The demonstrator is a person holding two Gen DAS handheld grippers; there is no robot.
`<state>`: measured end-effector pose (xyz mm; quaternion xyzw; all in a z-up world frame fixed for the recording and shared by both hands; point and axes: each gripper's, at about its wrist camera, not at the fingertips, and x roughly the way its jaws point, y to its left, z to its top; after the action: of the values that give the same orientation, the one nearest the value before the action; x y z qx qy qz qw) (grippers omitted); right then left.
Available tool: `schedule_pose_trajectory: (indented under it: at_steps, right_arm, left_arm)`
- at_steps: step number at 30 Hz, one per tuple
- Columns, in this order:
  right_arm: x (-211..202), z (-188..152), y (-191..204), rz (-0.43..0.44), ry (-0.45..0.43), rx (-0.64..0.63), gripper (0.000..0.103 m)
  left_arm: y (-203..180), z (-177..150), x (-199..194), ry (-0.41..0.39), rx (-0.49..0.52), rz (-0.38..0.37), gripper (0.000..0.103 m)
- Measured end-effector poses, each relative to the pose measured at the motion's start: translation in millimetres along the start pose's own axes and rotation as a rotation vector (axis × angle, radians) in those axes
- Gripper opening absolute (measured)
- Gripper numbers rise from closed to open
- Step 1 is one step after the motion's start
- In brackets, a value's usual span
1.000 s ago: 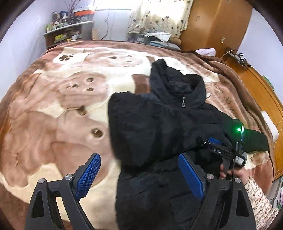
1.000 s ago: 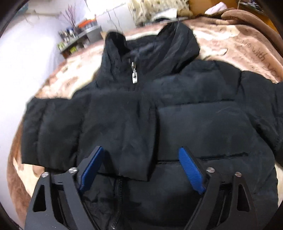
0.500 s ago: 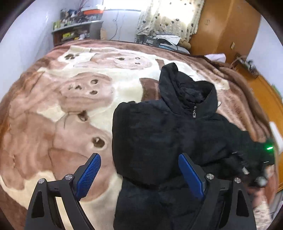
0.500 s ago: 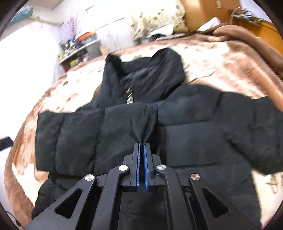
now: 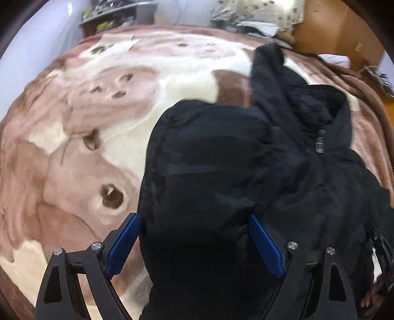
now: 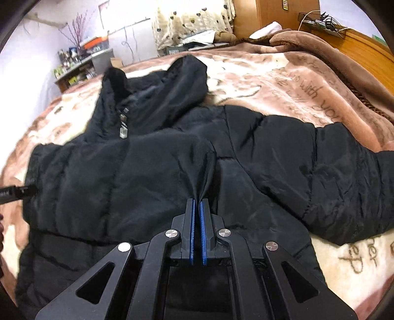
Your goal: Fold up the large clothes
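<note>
A black hooded puffer jacket [image 6: 147, 177] lies front up on the bed, zipper pull [image 6: 123, 131] near the collar, hood [image 6: 177, 83] pointing away. One sleeve is folded across the chest; the other sleeve [image 6: 344, 184] stretches out to the right. My right gripper [image 6: 197, 204] is shut on a pinch of fabric at the folded sleeve's end, which rises in a small peak. In the left wrist view my left gripper [image 5: 194, 217] is open, low over the jacket [image 5: 221, 172], and its fingers straddle the jacket's folded left edge.
The bed is covered by a brown and cream bear-print blanket [image 5: 98, 147]. A cluttered shelf [image 6: 81, 64] and a curtain [image 6: 192, 22] stand beyond it, a wooden wardrobe [image 5: 332, 32] at the far right, and a wooden ledge [image 6: 364, 46] runs along the bed's right side.
My right gripper went from open to shut on the folded sleeve's fabric and drew it up and back. My left gripper sank toward the jacket's left edge, still open.
</note>
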<state>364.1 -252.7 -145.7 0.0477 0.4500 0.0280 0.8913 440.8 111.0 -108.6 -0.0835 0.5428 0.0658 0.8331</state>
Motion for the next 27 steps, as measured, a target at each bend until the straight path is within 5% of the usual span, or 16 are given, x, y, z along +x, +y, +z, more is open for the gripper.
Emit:
schedule_pose_trajectory:
  at_steps: [4,15,21,25,27]
  right_arm:
    - [15,-4,-4,-0.012,0.034,-0.005,0.004]
    - [29,-6,-4,-0.031,0.091,-0.016,0.008]
    - [-23,-7,-36,-0.014,-0.027,0.085,0.025]
    - [-65,-12,-76,-0.044,-0.1,0.16,0.047]
    - [-88,-19,-104,-0.056,-0.137,0.223,0.047]
  left_arm:
    - [-2,-4,16,-0.001,0.014,0.009,0.092]
    - [13,-12,28,0.062,-0.149,-0.044,0.1]
    - [-1,-22,-21,-0.031,-0.079,-0.031,0.099]
    - [-22,-41,-58,-0.055,-0.022,-0.085,0.099]
    - [-34,-50,-76,-0.072,0.027,-0.101,0.099]
